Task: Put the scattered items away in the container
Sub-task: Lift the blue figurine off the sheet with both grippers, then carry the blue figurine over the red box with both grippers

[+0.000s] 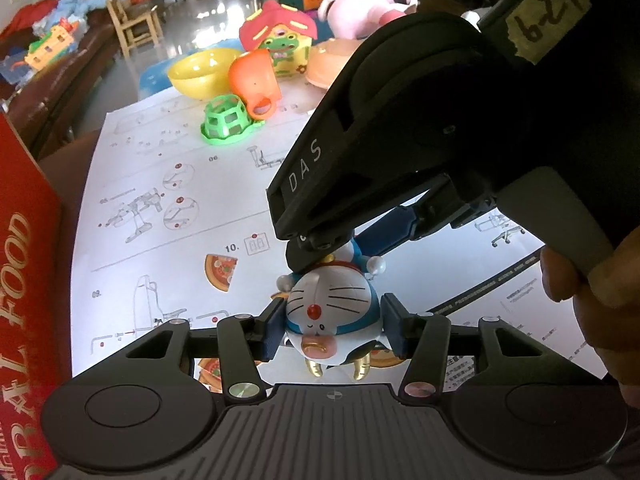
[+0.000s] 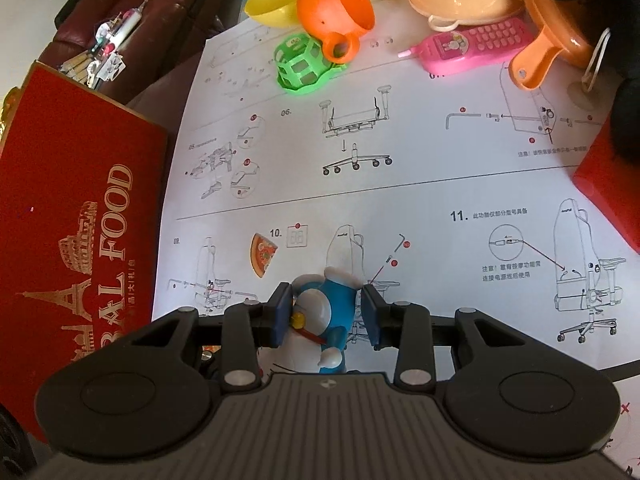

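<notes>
Bottom centre of both views: left gripper [image 1: 330, 330] and right gripper [image 2: 329, 314] both clamp the cat figure [image 1: 332, 308], probably mid-handover.

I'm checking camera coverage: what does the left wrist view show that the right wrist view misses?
Only the left wrist view shows the figurine's face, the pink plush and the right gripper's body. Only the right wrist view shows the pink toy phone. Both show the blue cat figurine between gripper pads, the pizza-slice toy and the green basket.
</notes>
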### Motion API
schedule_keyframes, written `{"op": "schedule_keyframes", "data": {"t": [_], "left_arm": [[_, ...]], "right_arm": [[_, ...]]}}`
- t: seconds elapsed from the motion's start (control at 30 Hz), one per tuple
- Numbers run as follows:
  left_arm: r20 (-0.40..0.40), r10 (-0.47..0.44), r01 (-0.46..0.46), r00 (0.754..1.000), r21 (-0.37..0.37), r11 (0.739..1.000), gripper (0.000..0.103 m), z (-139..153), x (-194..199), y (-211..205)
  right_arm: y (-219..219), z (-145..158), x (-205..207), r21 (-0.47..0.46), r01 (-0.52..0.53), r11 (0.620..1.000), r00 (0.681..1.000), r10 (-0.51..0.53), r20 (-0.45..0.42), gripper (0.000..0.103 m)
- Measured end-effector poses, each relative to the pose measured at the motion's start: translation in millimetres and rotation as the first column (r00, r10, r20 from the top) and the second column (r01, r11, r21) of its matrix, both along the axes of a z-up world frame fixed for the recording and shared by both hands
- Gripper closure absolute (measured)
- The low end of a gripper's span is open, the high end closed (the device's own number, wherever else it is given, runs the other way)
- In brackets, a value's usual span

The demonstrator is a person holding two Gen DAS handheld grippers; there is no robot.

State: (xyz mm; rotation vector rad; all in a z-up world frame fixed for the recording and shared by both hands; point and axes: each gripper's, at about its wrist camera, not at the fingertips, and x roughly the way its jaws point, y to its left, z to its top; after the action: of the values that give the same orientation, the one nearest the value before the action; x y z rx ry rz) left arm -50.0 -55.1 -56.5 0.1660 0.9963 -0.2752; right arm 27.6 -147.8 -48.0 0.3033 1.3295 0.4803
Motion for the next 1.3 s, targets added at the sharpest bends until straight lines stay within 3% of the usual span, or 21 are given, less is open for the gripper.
{"op": "schedule_keyframes", "data": {"t": [0.27, 0.8, 1.3], "left_arm": [[0.024, 0.008, -0.008, 1.000, -0.001, 1.000, 0.051, 10.0, -2.9, 2.7], [0.168, 0.008, -0.008, 0.986, -0.001, 1.000, 0.051, 44.0, -23.2, 3.9], [0.225, 0.018, -0.021, 0.974, 0.012, 1.000, 0.051, 71.5, -34.8, 0.3]], "right_arm": [[-0.3, 14.3, -4.9, 0.011, -0.007, 1.000, 0.999, 0.006, 0.036, 0.062], [-4.1, 56.4, -15.9, 0.087, -0.019, 0.996, 0.992, 0.007, 0.130, 0.065], [-3.6, 86.6, -30.3, 0.093, -0.048, 0.994, 0.980, 0.029, 0.199, 0.065]]}}
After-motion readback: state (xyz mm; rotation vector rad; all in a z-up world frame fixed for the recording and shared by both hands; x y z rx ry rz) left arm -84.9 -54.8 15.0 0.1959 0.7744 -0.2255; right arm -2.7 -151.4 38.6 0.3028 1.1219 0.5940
